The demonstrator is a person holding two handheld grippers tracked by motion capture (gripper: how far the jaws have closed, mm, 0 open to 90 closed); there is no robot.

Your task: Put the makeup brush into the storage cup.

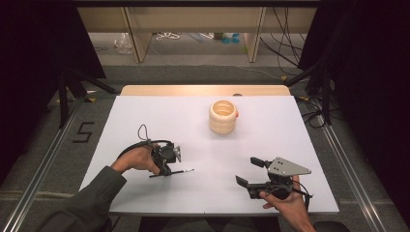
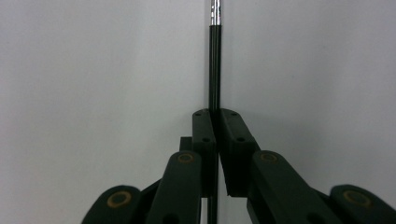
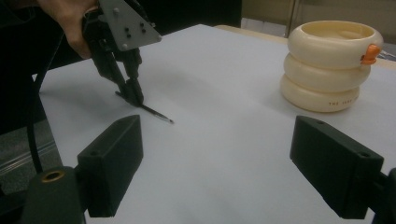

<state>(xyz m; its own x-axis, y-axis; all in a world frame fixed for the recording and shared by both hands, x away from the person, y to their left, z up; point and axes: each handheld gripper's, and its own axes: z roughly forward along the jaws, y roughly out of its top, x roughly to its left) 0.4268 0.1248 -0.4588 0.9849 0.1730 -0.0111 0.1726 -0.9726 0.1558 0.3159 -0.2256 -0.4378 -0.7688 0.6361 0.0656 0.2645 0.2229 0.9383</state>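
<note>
A thin black pen (image 1: 183, 171) with a silver tip lies on the white table top (image 1: 145, 116), left of centre. My left gripper (image 1: 164, 172) points down at it, jaws shut on the pen's shaft. In the left gripper view the pen (image 2: 214, 60) runs straight up from between the closed pads of the left gripper (image 2: 215, 114). My right gripper (image 1: 246, 170) rests near the front right edge, wide open with nothing between its jaws. In the right gripper view, past the open right gripper (image 3: 215, 123), the left gripper (image 3: 133, 95) pinches the pen (image 3: 159, 114).
A cream holder (image 1: 223, 117) made of stacked rings stands upright at the table's middle back, with a small orange piece (image 3: 371, 53) on its rim. Dark curtains flank the table and wooden shelving stands beyond it.
</note>
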